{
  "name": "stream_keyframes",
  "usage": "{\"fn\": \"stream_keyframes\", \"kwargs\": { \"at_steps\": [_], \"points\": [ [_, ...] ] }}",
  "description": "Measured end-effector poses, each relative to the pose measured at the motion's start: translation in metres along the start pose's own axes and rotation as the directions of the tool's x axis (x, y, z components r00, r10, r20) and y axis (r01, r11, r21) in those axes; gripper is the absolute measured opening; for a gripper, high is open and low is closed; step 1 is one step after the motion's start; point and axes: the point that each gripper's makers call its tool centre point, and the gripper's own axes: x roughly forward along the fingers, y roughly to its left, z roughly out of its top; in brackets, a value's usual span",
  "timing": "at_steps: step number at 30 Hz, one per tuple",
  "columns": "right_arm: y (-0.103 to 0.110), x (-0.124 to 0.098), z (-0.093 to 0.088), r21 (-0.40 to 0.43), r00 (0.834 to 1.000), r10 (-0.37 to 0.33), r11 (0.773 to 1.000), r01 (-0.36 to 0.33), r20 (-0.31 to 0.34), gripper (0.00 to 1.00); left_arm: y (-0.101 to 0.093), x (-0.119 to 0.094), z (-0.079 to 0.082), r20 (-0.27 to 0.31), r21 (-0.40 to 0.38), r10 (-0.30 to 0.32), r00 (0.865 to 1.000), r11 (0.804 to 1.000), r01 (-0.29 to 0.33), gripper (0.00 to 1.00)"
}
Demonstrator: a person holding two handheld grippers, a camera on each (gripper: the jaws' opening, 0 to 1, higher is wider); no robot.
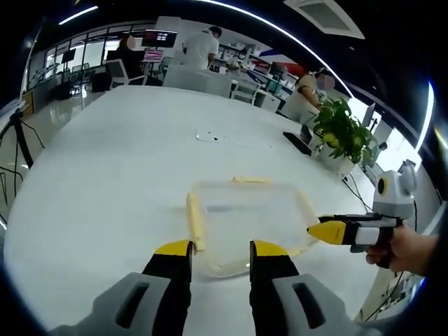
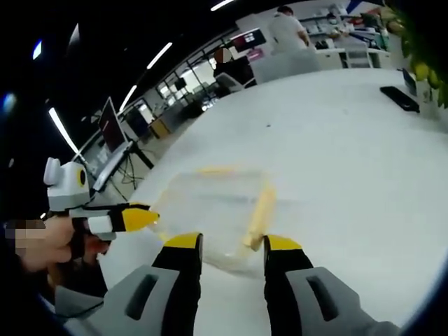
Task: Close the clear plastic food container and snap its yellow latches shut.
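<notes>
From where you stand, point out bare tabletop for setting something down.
Free: the white table left of the clear container, and the stretch beyond it toward the chairs. Crowded: the right edge, with the potted plant and a dark flat item.

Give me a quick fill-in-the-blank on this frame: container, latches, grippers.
1. The clear container rests on a ____ table.
2. Its latches are coloured ____.
3. The left gripper has its jaws ____, holding nothing.
4. Past the container's far corner stands a potted ____.

Missing words: white; yellow; open; plant
</notes>
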Motion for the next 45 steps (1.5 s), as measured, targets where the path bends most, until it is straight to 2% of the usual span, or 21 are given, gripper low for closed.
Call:
{"fn": "stream_keyframes", "kwargs": {
  "at_steps": [6, 8, 12, 23, 34, 45],
  "points": [
    [0.000, 0.000, 0.001, -0.005, 1.000, 0.003, 1.000, -0.003, -0.010, 0.32, 0.000, 0.000, 0.001, 0.006, -0.002, 0.007, 1.000, 1.000, -0.007, 0.26],
    [0.002, 0.000, 0.001, -0.030, 1.000, 0.005, 1.000, -0.006, -0.018, 0.33, -0.001, 0.000, 0.001, 0.006, 0.006, 0.008, 1.000, 1.000, -0.008, 0.27],
    [0.006, 0.000, 0.000, -0.088, 0.999, 0.000, 0.996, -0.003, -0.039, 0.35, -0.003, -0.001, -0.001, -0.010, 0.043, 0.028, 1.000, 0.999, -0.027, 0.37],
    [0.015, -0.020, 0.006, -0.101, 1.000, -0.001, 0.995, 0.001, 0.000, 0.38, -0.009, -0.028, 0.007, 0.031, 0.059, 0.029, 0.999, 0.998, -0.031, 0.37],
    [0.025, -0.058, -0.004, -0.137, 1.000, -0.014, 0.990, 0.018, 0.027, 0.39, -0.014, -0.071, -0.013, 0.041, 0.089, 0.037, 0.998, 0.995, -0.040, 0.37],
    [0.036, -0.088, -0.021, -0.164, 0.999, -0.019, 0.986, 0.025, 0.040, 0.39, -0.019, -0.102, -0.030, 0.053, 0.091, 0.041, 0.998, 0.995, -0.046, 0.36]
  ]
}}
